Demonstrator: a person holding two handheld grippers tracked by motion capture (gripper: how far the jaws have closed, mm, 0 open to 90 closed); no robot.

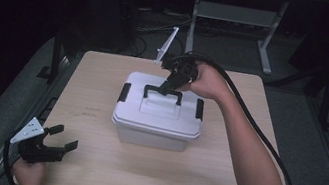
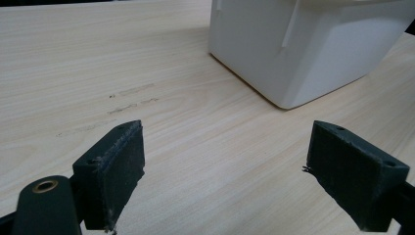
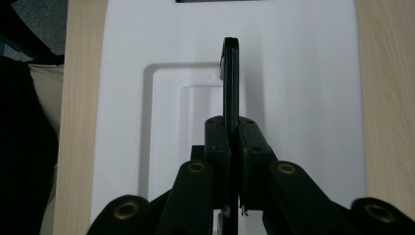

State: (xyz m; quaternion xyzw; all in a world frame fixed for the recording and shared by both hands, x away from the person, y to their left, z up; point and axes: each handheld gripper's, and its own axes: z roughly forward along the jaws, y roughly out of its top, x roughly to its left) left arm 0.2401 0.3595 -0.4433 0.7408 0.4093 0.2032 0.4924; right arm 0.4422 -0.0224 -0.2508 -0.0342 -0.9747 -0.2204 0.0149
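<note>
White rectangular plastic storage box (image 1: 158, 113) sits mid-table, lid on. Right gripper (image 1: 169, 88) pinches its raised black plastic carry handle (image 3: 231, 83); lift appears pending. Left gripper (image 1: 58, 143) rests spread, near-left, empty.

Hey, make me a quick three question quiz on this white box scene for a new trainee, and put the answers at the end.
1. True or false: the right gripper is shut on the black handle of the white box.
2. How do the jaws of the left gripper stand? A) clamped on the box, B) open over bare table, C) shut on a cable.
3. Fill in: the black handle sits in the middle of the box's ____.

Key
1. True; the handle stands up between its pressed pads.
2. B; it is near the table corner, apart from the box.
3. Lid.
</note>
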